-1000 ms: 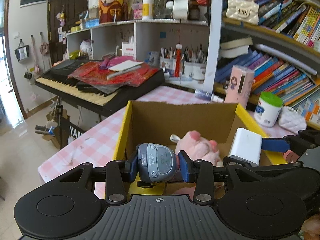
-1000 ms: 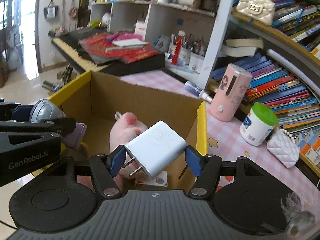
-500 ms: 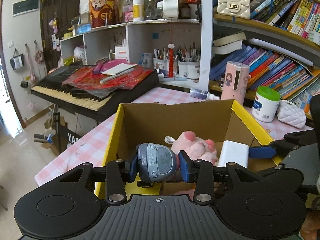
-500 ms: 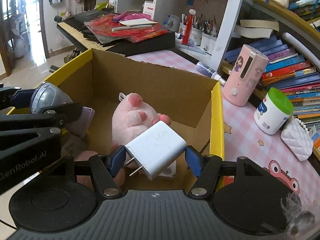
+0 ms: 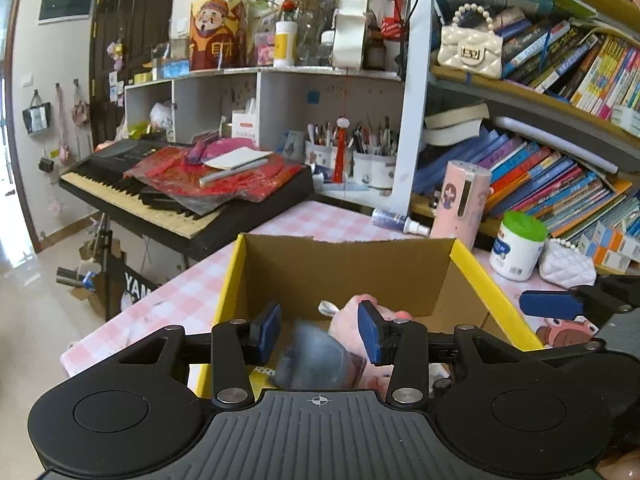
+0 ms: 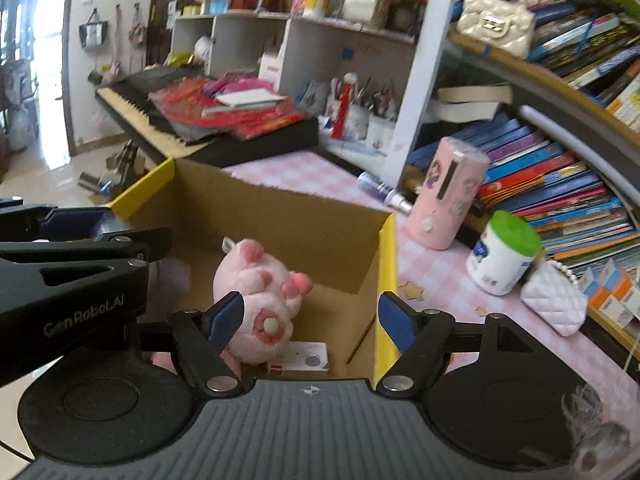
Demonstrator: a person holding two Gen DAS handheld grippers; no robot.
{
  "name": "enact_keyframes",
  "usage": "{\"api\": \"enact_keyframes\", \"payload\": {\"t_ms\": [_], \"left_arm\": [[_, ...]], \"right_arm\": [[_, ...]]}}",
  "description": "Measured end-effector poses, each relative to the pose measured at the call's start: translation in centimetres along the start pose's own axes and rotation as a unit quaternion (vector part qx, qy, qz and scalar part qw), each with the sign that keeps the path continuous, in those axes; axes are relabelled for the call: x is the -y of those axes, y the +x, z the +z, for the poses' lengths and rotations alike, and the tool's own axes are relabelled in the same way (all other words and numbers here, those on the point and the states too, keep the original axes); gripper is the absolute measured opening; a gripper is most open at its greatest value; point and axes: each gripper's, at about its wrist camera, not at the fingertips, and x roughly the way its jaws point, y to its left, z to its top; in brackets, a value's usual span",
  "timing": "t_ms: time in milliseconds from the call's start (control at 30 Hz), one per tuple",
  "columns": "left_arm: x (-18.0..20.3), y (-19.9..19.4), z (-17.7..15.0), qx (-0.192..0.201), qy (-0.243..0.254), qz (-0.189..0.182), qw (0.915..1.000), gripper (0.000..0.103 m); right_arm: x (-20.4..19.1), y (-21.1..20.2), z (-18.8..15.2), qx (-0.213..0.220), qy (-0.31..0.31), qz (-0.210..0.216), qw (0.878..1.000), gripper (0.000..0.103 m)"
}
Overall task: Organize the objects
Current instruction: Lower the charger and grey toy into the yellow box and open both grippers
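A cardboard box [image 5: 352,268] with yellow flaps stands on the pink checked table; it also shows in the right wrist view [image 6: 280,216]. My left gripper [image 5: 319,332] is open above the box, and the grey gadget [image 5: 316,364] shows blurred just below its fingers. A pink plush toy [image 6: 260,292] lies in the box beside a small white card box [image 6: 300,358]. My right gripper [image 6: 310,316] is open and empty over the box's right side. The white charger is not visible.
A pink cylinder [image 6: 446,196], a green-lidded white jar [image 6: 502,256], a white quilted purse [image 6: 554,300] and a spray bottle [image 6: 380,192] stand on the table right of the box. Bookshelves [image 5: 560,184] rise behind. A keyboard piano [image 5: 172,196] stands at the left.
Both grippers have opened. The grey gadget has left the left gripper's fingers and is dropping into the box. The white charger has left the right gripper and is out of sight.
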Motion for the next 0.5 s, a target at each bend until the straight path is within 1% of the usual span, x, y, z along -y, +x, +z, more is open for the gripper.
{"api": "enact_keyframes", "payload": {"t_ms": [33,67,100,167,333,500], "left_arm": [[0.0,-0.2,0.1,0.003,-0.002,0.000,1.0000,0.053],[-0.1,-0.5,0.1,0.007,-0.004,0.002,1.0000,0.062],[-0.1,-0.8,0.2,0.015,-0.005,0.001,0.9999,0.067],[-0.1,-1.7,0.2,0.028,-0.006,-0.001,0.9996,0.072],[-0.6,-3.7,0.1,0.045,-0.007,-0.010,0.9989,0.076],[-1.4,-5.2,-0.5,0.043,-0.006,-0.010,0.9990,0.077]], "right_arm": [[0.1,-0.4,0.0,0.004,0.004,-0.003,1.000,0.073],[0.2,-0.7,0.0,0.007,0.008,-0.006,1.000,0.073],[0.3,-1.2,0.0,0.011,0.015,-0.010,1.000,0.073],[0.5,-2.0,-0.1,0.019,0.025,-0.019,0.999,0.073],[0.7,-3.9,-0.4,0.034,0.049,-0.039,0.997,0.074],[0.3,-5.4,-1.2,0.034,0.062,-0.050,0.996,0.074]]}}
